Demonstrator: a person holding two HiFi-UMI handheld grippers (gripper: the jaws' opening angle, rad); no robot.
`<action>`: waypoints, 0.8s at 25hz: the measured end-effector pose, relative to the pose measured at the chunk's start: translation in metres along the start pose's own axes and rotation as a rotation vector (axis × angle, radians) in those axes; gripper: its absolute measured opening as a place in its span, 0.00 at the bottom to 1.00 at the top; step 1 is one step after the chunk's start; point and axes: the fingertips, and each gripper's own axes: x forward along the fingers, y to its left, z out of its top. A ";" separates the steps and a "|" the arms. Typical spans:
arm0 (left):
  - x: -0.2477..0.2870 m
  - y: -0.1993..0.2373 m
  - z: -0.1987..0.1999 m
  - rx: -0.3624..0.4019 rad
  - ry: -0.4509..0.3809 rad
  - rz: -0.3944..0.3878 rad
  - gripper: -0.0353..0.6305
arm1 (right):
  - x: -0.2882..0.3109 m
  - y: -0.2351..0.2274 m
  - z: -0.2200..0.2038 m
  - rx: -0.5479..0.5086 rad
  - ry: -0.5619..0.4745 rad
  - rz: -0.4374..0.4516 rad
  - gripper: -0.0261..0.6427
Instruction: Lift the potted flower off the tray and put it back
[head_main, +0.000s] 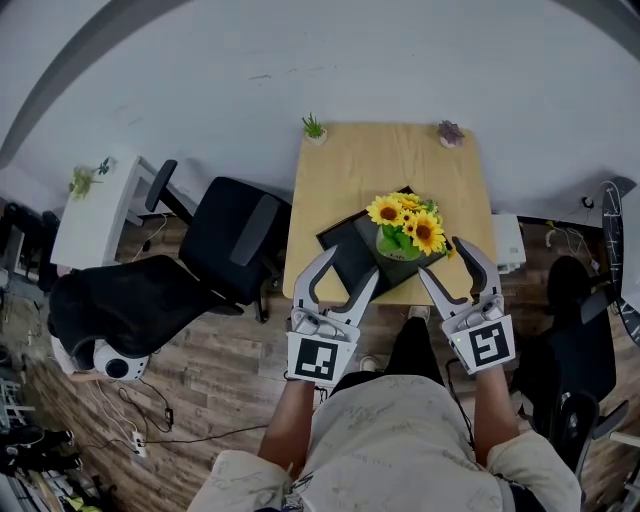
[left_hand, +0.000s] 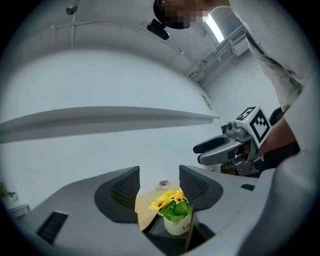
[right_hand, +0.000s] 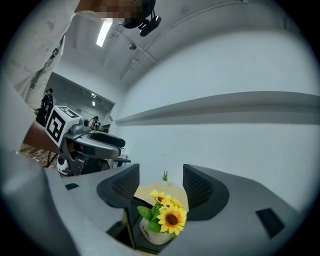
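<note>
The left gripper is held level with its jaws wide apart and nothing between them. In its own view the potted flower shows through the gap, lower down and farther off. The pot stands on the dark tray, which lies askew on the wooden surface with its near corner close to the front edge. From the head view, this gripper is short of the pot and to its left, not touching it.

The main risk is the flower itself. The sunflower heads and leaves spread wider than the pale pot beneath them. A gripper coming in level at bloom height would probably close on petals and stems, crushing them or tipping the pot. A push against only one side of the pot could slide it across the tray, or nudge the tray toward the edge of the surface.

The right gripper is also open wide and empty, near the pot's right side but clear of it. If both grippers close in together, their tips could hit each other or squeeze the foliage. The lift has not begun, so coming in lower, at the pot wall, looks safer.
</note>
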 end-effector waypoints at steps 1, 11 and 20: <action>0.000 0.000 -0.001 0.000 0.001 -0.001 0.43 | 0.000 0.000 -0.001 0.002 0.003 0.000 0.44; 0.001 0.000 -0.004 -0.037 0.009 0.002 0.43 | 0.000 0.000 -0.004 0.000 0.010 -0.001 0.44; 0.003 -0.003 -0.004 -0.050 0.011 0.000 0.27 | 0.001 0.003 -0.007 0.008 0.013 0.006 0.42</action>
